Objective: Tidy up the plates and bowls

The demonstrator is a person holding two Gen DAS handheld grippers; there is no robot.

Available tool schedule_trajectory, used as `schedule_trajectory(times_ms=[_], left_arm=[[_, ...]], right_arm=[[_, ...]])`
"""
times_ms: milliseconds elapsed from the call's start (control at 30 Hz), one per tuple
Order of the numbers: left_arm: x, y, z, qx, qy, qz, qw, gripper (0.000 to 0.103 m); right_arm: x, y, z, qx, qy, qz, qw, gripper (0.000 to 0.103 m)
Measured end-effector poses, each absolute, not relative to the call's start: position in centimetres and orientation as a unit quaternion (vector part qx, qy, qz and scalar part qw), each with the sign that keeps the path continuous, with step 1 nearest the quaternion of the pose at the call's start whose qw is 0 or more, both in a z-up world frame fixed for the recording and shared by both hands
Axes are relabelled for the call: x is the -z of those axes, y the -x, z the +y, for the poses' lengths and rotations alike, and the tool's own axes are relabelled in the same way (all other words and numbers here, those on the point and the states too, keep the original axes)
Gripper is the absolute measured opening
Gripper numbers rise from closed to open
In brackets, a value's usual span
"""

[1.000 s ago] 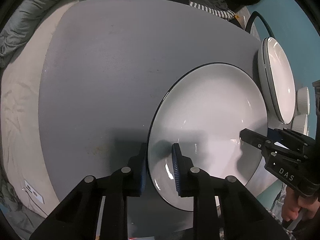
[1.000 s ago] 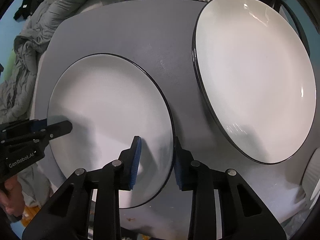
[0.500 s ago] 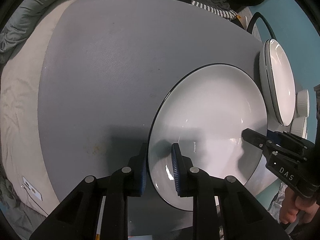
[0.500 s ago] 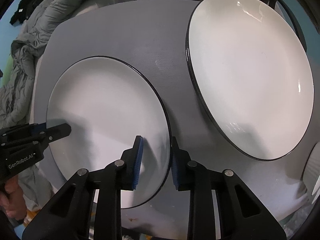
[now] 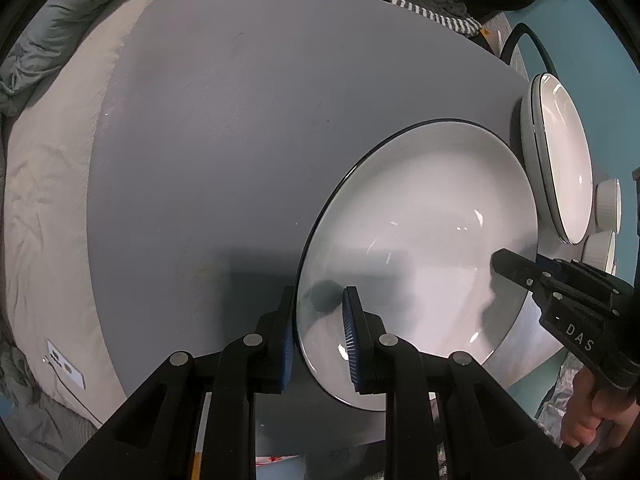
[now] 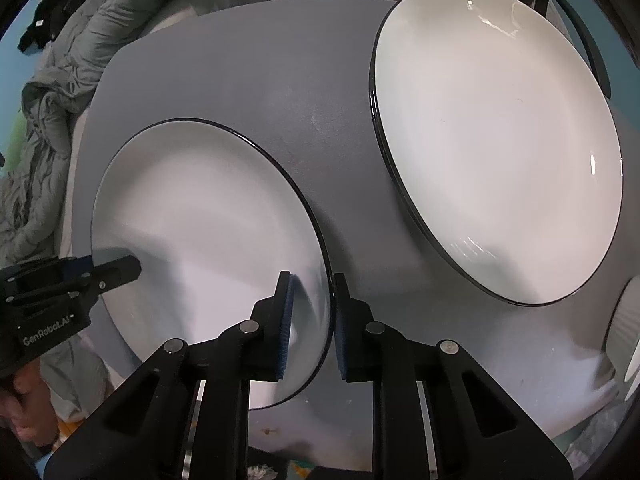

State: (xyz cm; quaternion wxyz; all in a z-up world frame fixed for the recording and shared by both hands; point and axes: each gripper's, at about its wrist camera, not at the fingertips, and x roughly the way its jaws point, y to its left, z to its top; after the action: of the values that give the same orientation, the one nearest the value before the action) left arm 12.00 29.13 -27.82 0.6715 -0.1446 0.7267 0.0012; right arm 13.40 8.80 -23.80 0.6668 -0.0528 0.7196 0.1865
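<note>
A white plate with a black rim [image 5: 420, 240] lies on the grey table [image 5: 208, 140]. My left gripper [image 5: 318, 336] is shut on its left edge, one blue pad under the rim and one on top. In the right wrist view the same plate [image 6: 208, 224] has its right edge between the jaws of my right gripper [image 6: 312, 312], which are closing onto the rim. Each gripper shows in the other's view, the right gripper [image 5: 504, 262] and the left gripper [image 6: 120, 266], on opposite sides of the plate.
A stack of matching plates [image 6: 500, 152] sits to the right, close to the held plate. Ribbed white bowls [image 5: 608, 204] stand beyond it at the table's edge. Grey bedding [image 6: 52, 120] lies left of the table. A person's hand [image 5: 580, 420] grips the right tool.
The right gripper's jaws have narrowed around the plate's right rim. The left gripper keeps its grip, and the plate has barely shifted.
</note>
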Motion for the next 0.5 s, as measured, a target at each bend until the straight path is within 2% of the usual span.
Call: schedule_trajectory(times_ms=[500], left_arm=[[27.48, -12.63, 28.35, 0.007, 0.136, 0.723, 0.677, 0.022]], right_arm=[[23.25, -13.96, 9.03, -0.187, 0.057, 0.724, 0.662, 0.014]])
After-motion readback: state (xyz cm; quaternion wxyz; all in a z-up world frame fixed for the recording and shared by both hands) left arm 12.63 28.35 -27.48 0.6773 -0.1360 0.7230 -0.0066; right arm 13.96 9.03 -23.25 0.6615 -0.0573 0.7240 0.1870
